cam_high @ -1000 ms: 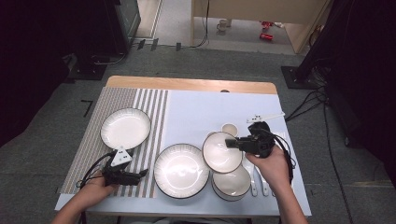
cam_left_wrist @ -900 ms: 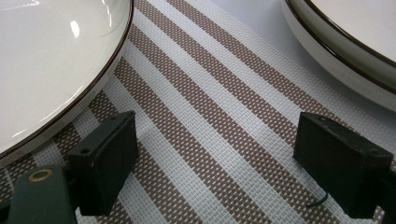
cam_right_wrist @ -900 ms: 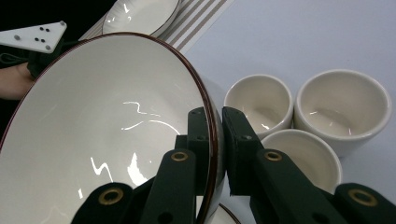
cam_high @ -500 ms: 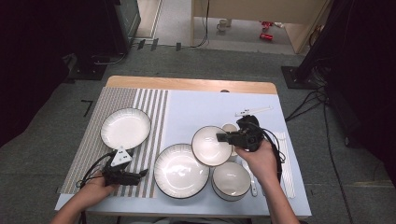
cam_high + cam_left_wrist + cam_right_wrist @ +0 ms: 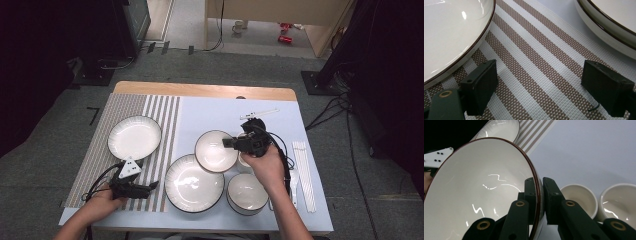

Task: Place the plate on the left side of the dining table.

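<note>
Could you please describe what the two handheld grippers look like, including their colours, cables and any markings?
Both are dark, nearly black tools. The left gripper carries a pale grey three-cornered plate dotted with black marks and trails a black cable. Its jaws end in blocky black pads. The right gripper trails looped black cables; brass-coloured rivets stud its jaw links.

Striped placemat [image 5: 165,107] covers table's left side, bearing a plate [image 5: 134,137]. Chopsticks [image 5: 304,175] near right edge (spoon [image 5: 294,186] just beside).
</note>
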A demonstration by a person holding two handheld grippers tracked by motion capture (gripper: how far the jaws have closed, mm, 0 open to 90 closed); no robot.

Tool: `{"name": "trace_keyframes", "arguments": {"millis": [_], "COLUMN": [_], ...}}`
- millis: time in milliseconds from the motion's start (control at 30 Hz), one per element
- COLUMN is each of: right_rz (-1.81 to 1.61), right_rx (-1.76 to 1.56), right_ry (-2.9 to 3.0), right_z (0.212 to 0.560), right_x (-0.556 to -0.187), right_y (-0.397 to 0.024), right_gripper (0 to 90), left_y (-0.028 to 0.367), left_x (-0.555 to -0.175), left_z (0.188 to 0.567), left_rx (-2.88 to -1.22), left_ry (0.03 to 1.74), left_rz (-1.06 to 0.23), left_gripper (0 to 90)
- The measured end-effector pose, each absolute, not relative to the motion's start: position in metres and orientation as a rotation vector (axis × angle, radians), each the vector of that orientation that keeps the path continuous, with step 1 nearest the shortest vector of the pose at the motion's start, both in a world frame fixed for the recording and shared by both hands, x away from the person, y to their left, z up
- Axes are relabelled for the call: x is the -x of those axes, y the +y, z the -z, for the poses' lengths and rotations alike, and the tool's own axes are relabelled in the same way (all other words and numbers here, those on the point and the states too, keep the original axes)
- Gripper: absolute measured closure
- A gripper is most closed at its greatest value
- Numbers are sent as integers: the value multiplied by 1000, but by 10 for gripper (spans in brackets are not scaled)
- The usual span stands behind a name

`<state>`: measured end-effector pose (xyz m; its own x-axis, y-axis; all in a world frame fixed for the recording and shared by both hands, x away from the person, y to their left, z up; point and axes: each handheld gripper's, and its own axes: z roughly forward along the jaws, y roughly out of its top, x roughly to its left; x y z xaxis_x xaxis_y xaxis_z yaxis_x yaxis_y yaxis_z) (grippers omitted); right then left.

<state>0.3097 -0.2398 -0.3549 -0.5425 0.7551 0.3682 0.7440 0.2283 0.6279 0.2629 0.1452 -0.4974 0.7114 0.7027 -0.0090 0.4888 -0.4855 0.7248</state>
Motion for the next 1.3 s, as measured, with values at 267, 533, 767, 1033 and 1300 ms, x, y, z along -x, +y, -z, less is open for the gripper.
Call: {"name": "trace_keyframes", "arguments": {"millis": [267,533,767,1033,1300], "right_rz": [-1215,-1210,-1204,-1188,-1191], "right_rx": [-1508,-1508,-1497,-1492,-1507], "right_ry": [2457,2459,2480,2461,2457], "right_z": [353,351,351,349,350], "right_x": [-318,-326,-332,-338,-348], "right_y": [-225,-210,-193,-175,-165], "right_gripper": [827,827,827,828,828], "left_y": [145,146,145,145,146], "left_x": [-263,-263,-263,-263,-263], "left_z": [497,497,497,497,497], "left_rx": [-2182,-2186,-2184,-2183,-2182], "left_ry": [903,900,901,902,902], "left_rz": [-374,-374,-375,-374,-372], "left_gripper": [137,137,137,137,137]}}
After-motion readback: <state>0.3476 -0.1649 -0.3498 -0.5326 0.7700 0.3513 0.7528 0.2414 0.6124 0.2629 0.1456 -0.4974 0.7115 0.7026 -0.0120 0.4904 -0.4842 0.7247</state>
